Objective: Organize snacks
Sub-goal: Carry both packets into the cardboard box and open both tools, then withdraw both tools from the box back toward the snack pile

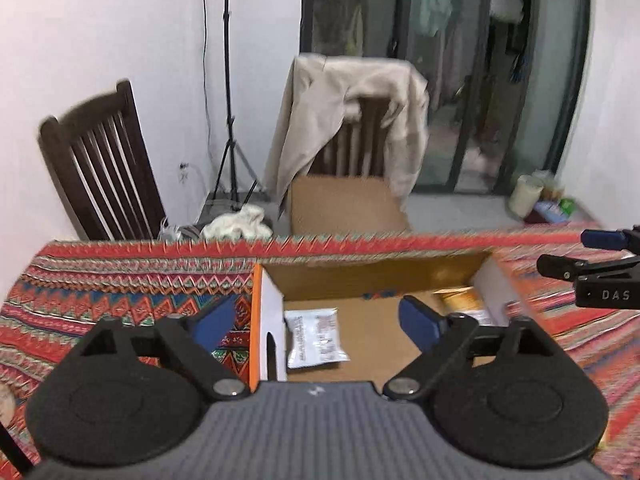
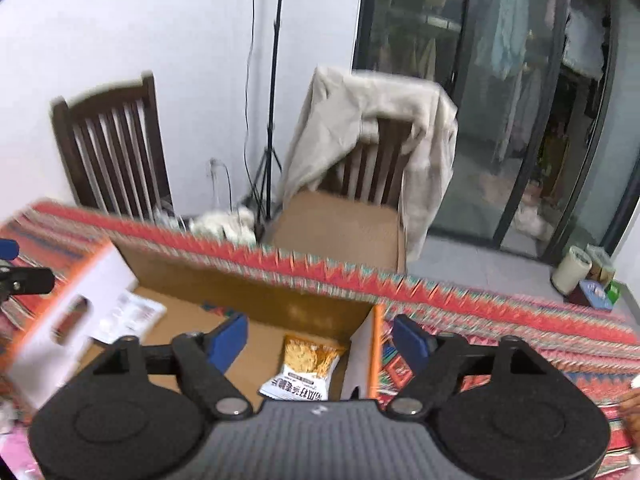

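An open cardboard box [image 1: 376, 276] with white and orange outer sides stands on the patterned tablecloth [image 1: 120, 280]. A white snack packet [image 1: 316, 338] lies on its floor at the left, and a yellow snack packet [image 1: 464, 304] lies at the right. My left gripper [image 1: 318, 322] hangs open above the box's left wall, holding nothing. The right gripper [image 1: 562, 250] shows at the right edge. In the right wrist view, my right gripper [image 2: 320, 340] is open and empty over the box's [image 2: 240, 284] right wall, above the yellow packet [image 2: 308, 364]. The white packet [image 2: 132, 314] lies further left.
Beyond the table's far edge stand a dark wooden chair [image 1: 100, 168] and a second chair with a beige jacket [image 1: 352, 112] over it and a cardboard box [image 1: 344, 204] on its seat. A light stand [image 1: 230, 120] and glass doors [image 1: 480, 80] stand behind.
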A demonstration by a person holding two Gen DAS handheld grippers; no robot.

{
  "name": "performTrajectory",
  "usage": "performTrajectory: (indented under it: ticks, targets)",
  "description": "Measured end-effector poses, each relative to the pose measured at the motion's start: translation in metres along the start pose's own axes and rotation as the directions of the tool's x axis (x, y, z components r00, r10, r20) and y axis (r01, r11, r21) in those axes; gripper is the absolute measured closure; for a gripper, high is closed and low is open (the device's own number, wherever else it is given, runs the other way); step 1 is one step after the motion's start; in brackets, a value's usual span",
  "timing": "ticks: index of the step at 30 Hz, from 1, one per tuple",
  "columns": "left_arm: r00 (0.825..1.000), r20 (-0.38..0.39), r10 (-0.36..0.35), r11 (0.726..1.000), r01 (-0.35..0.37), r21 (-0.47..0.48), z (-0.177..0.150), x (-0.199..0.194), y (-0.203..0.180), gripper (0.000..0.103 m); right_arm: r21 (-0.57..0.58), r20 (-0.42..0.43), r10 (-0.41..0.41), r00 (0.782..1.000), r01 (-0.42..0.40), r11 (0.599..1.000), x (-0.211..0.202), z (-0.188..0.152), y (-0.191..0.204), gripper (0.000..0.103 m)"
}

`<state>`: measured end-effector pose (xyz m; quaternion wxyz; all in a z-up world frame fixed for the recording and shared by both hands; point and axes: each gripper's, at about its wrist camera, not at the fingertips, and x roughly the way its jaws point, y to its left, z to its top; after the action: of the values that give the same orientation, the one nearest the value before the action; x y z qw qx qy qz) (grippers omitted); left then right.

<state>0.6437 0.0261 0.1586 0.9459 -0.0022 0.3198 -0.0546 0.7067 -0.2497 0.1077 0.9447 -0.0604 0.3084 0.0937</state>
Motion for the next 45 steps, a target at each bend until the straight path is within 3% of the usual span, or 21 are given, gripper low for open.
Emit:
performTrajectory:
  ticks: [4, 6, 9, 14, 17, 23, 25, 28, 32, 34, 37, 39, 45]
  targets:
    - [0.997, 0.079, -0.023, 1.000, 0.022, 0.014, 0.001, -0.090, -0.007, 0.002, 0.026, 0.089, 0.025, 0.996, -0.027, 0.999, -0.086, 0.006, -0.010, 0.011]
    - [0.989, 0.139, -0.048, 0.999, 0.046, 0.017, -0.011, -0.137, -0.010, 0.000, 0.042, 0.132, 0.046, 0.990, -0.052, 0.998, -0.132, 0.001, -0.015, 0.001]
    - [0.976, 0.199, -0.085, 0.996, 0.086, 0.008, -0.041, -0.195, -0.012, 0.000, 0.042, 0.192, 0.062, 0.979, -0.071, 0.997, -0.190, -0.016, -0.018, 0.000]
    - [0.956, 0.279, -0.095, 0.994, 0.104, -0.018, -0.104, -0.271, -0.008, 0.000, 0.020, 0.270, 0.101, 0.958, -0.110, 0.994, -0.281, -0.066, -0.016, 0.000]
    - [0.936, 0.346, -0.067, 0.997, 0.075, -0.007, -0.147, -0.310, -0.009, 0.000, 0.003, 0.327, 0.115, 0.938, -0.123, 0.992, -0.328, -0.103, -0.012, 0.000]
    - [0.906, 0.420, -0.051, 0.999, 0.042, 0.029, -0.239, -0.361, -0.017, 0.000, -0.033, 0.418, 0.129, 0.899, -0.127, 0.991, -0.400, -0.186, 0.002, 0.000]
    - [0.904, 0.426, -0.046, 0.999, 0.046, 0.010, -0.272, -0.369, -0.021, 0.000, -0.046, 0.434, 0.118, 0.893, -0.109, 0.993, -0.420, -0.219, 0.010, 0.000]
    - [0.911, 0.413, 0.006, 0.998, 0.020, -0.058, -0.316, -0.372, -0.023, 0.000, -0.047, 0.443, 0.104, 0.890, -0.093, 0.995, -0.435, -0.274, 0.025, 0.000]
    - [0.897, 0.431, 0.099, 0.991, -0.052, -0.120, -0.373, -0.360, -0.025, 0.000, 0.008, 0.450, 0.054, 0.891, -0.064, 0.998, -0.431, -0.353, 0.048, 0.000]
    - [0.911, 0.391, 0.128, 0.988, -0.082, -0.132, -0.395, -0.345, -0.027, 0.000, 0.036, 0.441, 0.019, 0.897, -0.039, 0.999, -0.416, -0.388, 0.061, 0.000]
    - [0.944, 0.319, 0.089, 0.992, -0.056, -0.111, -0.417, -0.325, -0.030, 0.000, 0.080, 0.383, 0.005, 0.924, -0.039, 0.996, -0.392, -0.431, 0.077, 0.000]
    - [0.953, 0.297, 0.067, 0.993, -0.034, -0.115, -0.426, -0.318, -0.032, 0.000, 0.097, 0.349, 0.041, 0.936, -0.080, 0.992, -0.379, -0.448, 0.083, 0.000]
    - [0.950, 0.301, 0.086, 0.994, -0.061, -0.092, -0.434, -0.305, -0.037, 0.000, 0.124, 0.334, 0.050, 0.941, -0.097, 0.988, -0.367, -0.465, 0.090, 0.000]
